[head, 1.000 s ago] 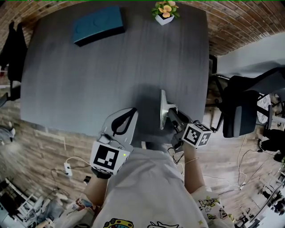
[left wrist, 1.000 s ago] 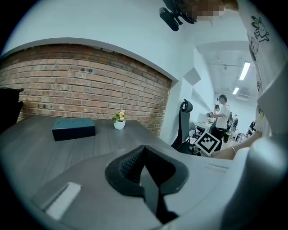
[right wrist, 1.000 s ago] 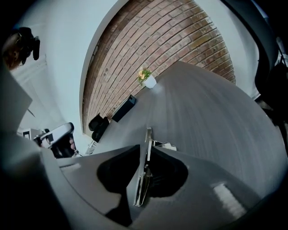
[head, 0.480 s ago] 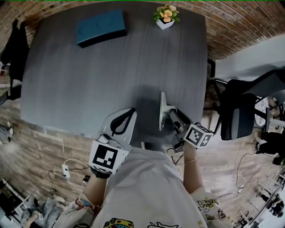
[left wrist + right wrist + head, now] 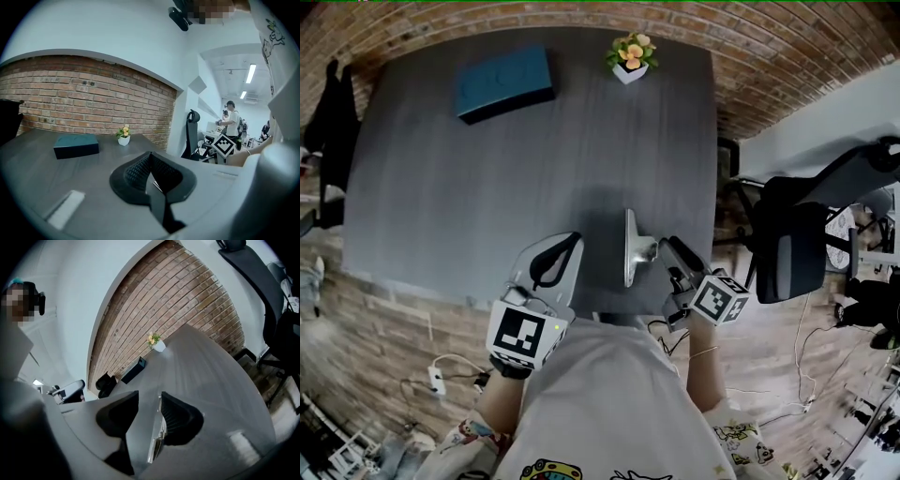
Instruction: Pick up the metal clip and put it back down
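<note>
The right gripper [image 5: 664,253] is open, its jaws having just been opening, and the metal clip [image 5: 630,248] stands on edge between them near the front edge of the table [image 5: 441,187]. The head view leaves the jaws hard to make out. The right gripper view shows the clip lying along one pad, touching or not I cannot tell, with the other pad well clear. Just left of the clip, the left gripper [image 5: 565,246] is closed and empty. Far beyond the clip sit a blue box [image 5: 504,82] and a flower pot [image 5: 628,58].
</note>
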Demonstrator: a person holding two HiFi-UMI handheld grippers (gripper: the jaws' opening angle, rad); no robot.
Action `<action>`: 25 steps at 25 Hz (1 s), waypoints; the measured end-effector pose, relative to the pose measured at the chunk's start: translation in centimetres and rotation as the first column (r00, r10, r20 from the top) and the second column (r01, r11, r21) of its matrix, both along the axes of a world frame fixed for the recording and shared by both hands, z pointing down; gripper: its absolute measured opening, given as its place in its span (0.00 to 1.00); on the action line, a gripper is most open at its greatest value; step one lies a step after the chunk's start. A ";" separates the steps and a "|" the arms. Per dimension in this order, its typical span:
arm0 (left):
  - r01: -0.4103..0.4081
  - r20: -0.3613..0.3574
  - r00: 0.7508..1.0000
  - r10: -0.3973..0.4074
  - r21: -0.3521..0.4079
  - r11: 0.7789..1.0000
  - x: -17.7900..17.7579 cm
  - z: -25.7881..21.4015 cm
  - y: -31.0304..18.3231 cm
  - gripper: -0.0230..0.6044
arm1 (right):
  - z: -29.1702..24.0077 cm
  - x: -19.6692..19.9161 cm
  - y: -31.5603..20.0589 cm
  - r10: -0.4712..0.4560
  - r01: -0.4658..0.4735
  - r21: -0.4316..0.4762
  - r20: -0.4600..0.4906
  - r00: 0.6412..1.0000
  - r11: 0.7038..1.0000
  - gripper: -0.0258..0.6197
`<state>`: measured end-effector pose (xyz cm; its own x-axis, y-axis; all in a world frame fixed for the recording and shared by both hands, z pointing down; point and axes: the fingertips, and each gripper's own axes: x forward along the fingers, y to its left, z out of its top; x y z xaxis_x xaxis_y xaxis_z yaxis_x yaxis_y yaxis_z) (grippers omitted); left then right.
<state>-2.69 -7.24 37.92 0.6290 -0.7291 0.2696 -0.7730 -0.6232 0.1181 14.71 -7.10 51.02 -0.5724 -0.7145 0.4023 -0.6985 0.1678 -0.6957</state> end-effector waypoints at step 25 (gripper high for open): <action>0.064 -0.031 0.998 -0.061 0.089 0.994 -1.5 -4.6 -4.0 0.04 | -17.0 -1.0 -5.1 -0.062 0.236 0.448 -0.368 0.928 0.862 0.26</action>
